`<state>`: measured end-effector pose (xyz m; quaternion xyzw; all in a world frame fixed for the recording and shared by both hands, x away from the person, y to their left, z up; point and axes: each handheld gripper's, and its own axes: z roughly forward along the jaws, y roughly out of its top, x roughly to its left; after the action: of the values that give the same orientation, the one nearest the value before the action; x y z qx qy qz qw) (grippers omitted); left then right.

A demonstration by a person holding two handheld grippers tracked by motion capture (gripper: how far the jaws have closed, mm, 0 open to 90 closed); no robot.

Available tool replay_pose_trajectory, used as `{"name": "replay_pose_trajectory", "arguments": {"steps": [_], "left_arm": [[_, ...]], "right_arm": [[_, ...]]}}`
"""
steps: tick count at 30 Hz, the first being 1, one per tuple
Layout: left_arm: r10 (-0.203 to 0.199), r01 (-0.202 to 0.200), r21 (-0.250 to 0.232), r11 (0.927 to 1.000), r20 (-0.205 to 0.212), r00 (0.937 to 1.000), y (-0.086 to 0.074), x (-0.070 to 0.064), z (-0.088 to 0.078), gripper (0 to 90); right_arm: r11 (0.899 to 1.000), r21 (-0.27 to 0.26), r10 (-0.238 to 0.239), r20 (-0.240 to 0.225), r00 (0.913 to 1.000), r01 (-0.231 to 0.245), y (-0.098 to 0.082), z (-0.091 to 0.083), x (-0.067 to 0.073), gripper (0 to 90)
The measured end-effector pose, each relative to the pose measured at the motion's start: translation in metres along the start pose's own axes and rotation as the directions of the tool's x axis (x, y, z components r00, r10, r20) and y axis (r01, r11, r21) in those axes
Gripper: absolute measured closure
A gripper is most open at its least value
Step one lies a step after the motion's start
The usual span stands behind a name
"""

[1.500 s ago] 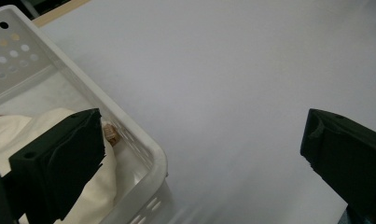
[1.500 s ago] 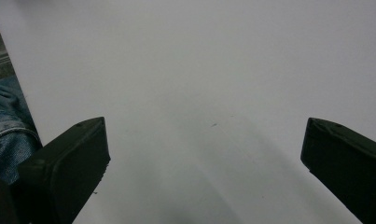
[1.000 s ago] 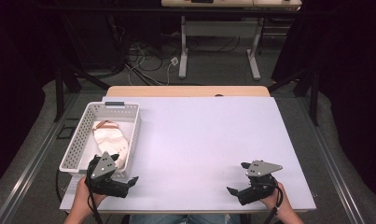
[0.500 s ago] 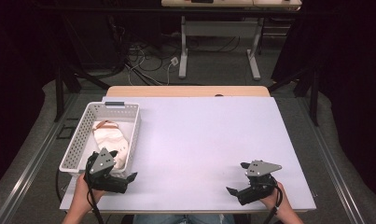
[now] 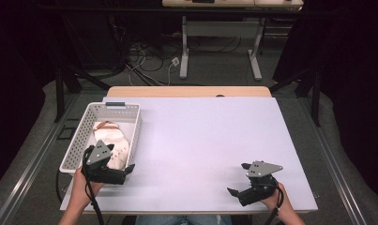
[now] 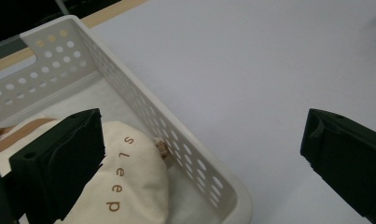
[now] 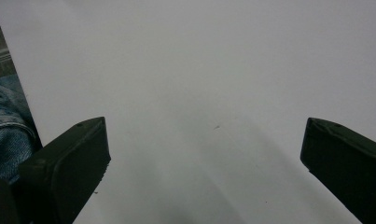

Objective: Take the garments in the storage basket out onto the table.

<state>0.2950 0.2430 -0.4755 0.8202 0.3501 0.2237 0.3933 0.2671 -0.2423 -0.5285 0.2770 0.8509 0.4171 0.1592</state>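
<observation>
A white perforated basket (image 5: 132, 129) stands at the table's left side. Inside it lies a cream cloth bag (image 5: 112, 143) with a brown strap. In the left gripper view the bag (image 6: 129, 186) bears the word "sleep" and rests against the basket wall (image 6: 143, 98). My left gripper (image 5: 126, 172) hovers open at the basket's near right corner. In its own view the left gripper (image 6: 202, 154) straddles that wall, one jaw over the bag and the other over the table. My right gripper (image 5: 237, 180) is open and holds nothing, low over the bare white table (image 7: 204, 70) near the front right.
The white tabletop (image 5: 210, 136) spreads wide between the basket and the right gripper. A wooden strip (image 5: 186, 91) borders its far edge. Beyond stand desk legs and cables on the floor. The person's jeans (image 7: 3, 121) show past the table's front edge.
My left gripper has crept forward and slightly left, from just in front of the basket to over its near right corner. The right gripper has stayed put.
</observation>
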Motion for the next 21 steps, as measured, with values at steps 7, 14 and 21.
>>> {"name": "replay_pose_trajectory", "arguments": {"steps": [7,14,21], "left_arm": [[-0.016,0.016,0.015,0.9998,-0.023,0.9996,0.004,0.012,0.003,0.0],[-0.037,0.041,0.065,0.997,-0.069,0.9969,0.008,0.025,0.01,0.0],[-0.045,0.052,0.083,0.9951,-0.085,0.9954,0.009,0.036,0.018,0.0]], "right_arm": [[1.0,0.003,-0.002,-0.003,1.0,0.002,0.0,0.001,0.0,1.0],[1.0,0.004,0.002,-0.005,1.0,-0.002,0.0,0.0,0.001,1.1],[1.0,0.01,0.0,-0.005,1.0,0.0,0.0,0.001,0.001,1.1]]}}
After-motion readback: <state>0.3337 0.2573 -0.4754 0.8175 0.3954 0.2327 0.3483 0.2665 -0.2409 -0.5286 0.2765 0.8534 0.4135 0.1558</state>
